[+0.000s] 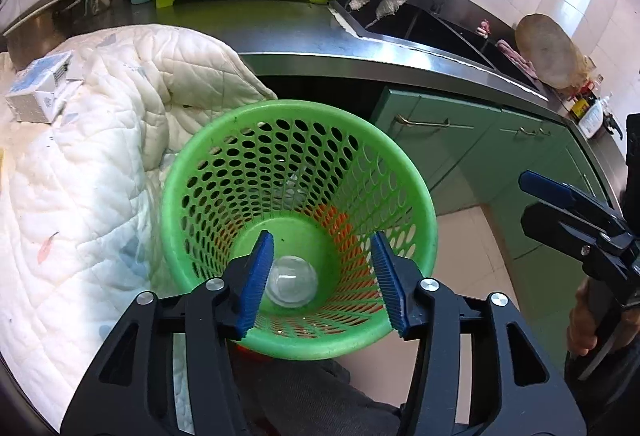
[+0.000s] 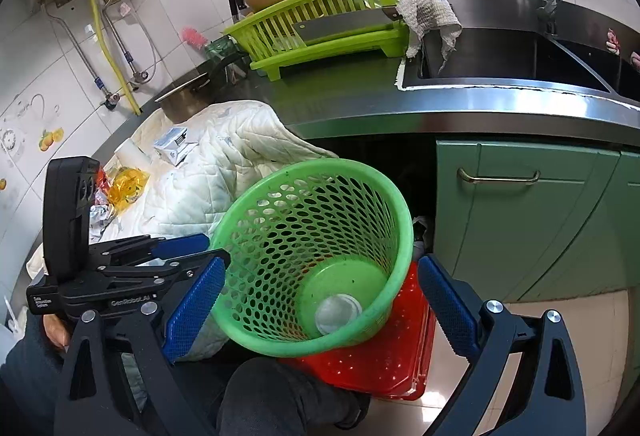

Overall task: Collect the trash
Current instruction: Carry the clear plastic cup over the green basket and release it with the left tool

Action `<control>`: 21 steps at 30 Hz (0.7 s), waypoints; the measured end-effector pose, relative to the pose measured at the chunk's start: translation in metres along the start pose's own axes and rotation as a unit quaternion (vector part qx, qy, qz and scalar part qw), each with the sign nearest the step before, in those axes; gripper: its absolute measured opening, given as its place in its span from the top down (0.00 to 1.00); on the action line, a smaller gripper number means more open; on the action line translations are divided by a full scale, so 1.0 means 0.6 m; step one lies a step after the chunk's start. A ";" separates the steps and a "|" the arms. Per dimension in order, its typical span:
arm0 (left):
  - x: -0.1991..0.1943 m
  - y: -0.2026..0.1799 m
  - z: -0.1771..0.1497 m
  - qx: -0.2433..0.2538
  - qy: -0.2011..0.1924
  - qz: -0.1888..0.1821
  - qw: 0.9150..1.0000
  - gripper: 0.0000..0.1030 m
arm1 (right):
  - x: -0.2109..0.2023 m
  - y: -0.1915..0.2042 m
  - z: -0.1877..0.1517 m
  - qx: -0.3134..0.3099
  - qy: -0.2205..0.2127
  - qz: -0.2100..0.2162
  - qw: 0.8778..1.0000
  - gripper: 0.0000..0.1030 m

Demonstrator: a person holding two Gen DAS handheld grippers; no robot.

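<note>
Green perforated plastic, a round waste basket (image 1: 298,220), sits tilted on a red plastic crate (image 2: 384,364) below the front edge of the steel tabletop (image 1: 280,32), its mouth turned up towards both cameras. That tilt seems meant to make dropping rubbish in easy from above. One piece is already inside: a clear, round plastic cup or lid (image 1: 291,280) lies on the basket's solid bottom; which of the two it is cannot be told.

The left tool (image 1: 322,278) hangs just above the basket's near rim, pointing down into it, its blue ribbed fingers (image 1: 256,276) spread apart with nothing between them. This reads as the pose of a drop just made, though that is a judgement only.

The right tool (image 2: 320,300) is also spread wide and empty, held over the basket from the other side, its fingers straddling the rim without touching it.

More rubbish waits on the white quilted cloth (image 1: 80,164) draped over the tabletop's left end: a small white and blue carton (image 2: 174,146), a yellow crumpled wrapper (image 2: 126,188) and a white cup (image 2: 132,154). The next reach probably goes there.
</note>
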State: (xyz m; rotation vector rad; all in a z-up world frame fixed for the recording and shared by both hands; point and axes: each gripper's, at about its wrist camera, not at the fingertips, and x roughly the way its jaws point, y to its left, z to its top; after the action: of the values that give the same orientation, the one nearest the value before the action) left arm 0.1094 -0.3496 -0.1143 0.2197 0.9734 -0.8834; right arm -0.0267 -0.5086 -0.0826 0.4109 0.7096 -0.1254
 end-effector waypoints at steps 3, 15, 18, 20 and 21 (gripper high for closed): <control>-0.024 0.009 -0.002 -0.010 -0.015 0.003 1.000 0.48 | -0.001 0.009 0.003 -0.007 -0.002 0.004 1.000 0.09; -0.184 0.111 -0.037 -0.067 -0.093 0.075 0.991 0.47 | 0.052 0.116 0.034 -0.087 0.016 0.038 0.995 0.09; -0.223 0.146 -0.057 -0.081 -0.109 0.108 0.985 0.47 | 0.067 0.152 0.045 -0.111 0.019 0.048 0.992 0.09; -0.247 0.171 -0.070 -0.093 -0.117 0.128 0.980 0.47 | 0.078 0.174 0.051 -0.123 0.021 0.057 0.991 0.09; -0.261 0.187 -0.078 -0.102 -0.123 0.140 0.977 0.47 | 0.086 0.190 0.055 -0.131 0.023 0.061 0.989 0.09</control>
State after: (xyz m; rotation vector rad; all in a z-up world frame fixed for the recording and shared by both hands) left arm 0.1225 -0.1664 -0.0404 0.0670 0.7721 -0.5338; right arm 0.0611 -0.4168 -0.0570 0.2062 0.7341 0.0933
